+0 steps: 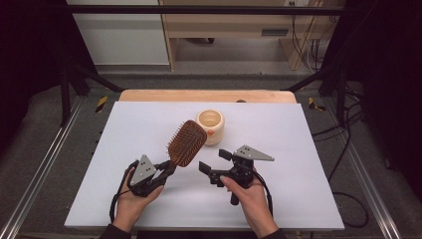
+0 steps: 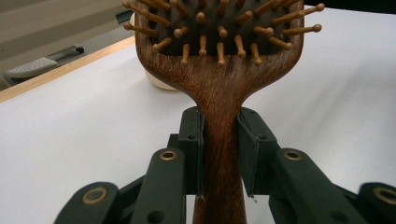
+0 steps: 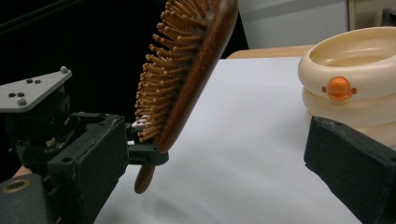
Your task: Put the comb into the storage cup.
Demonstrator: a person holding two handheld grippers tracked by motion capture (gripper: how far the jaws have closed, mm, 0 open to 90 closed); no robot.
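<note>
Your white table top [image 1: 149, 199] fills the middle of the high view, with a strip of bare wood along its far edge. On it, just above the frame's centre, stands a cream ringed cup [image 1: 210, 125] with an orange knob on its side; in the right gripper view it sits at the upper right, just past that gripper's right jaw.

Next in size is the wooden hairbrush [image 1: 186, 143]. You hold it off the table, its head slanting up and to the right in the high view, the upper edge of the head close beside the cup, bristles facing the camera. In the left gripper view its neck rises through the middle of the frame, and the bristled head spreads across the top.

Your left gripper [image 1: 166, 171], at lower left of centre in the high view, pinches the handle: both black pads [image 2: 192, 140] press flat against either side of the narrow neck, just below where the head widens, and the handle's end runs down past them.

Your right gripper [image 1: 213, 163], at lower centre, has its jaws spread wide with nothing between them. Its tips point left toward the brush handle, near it but apart.
</note>
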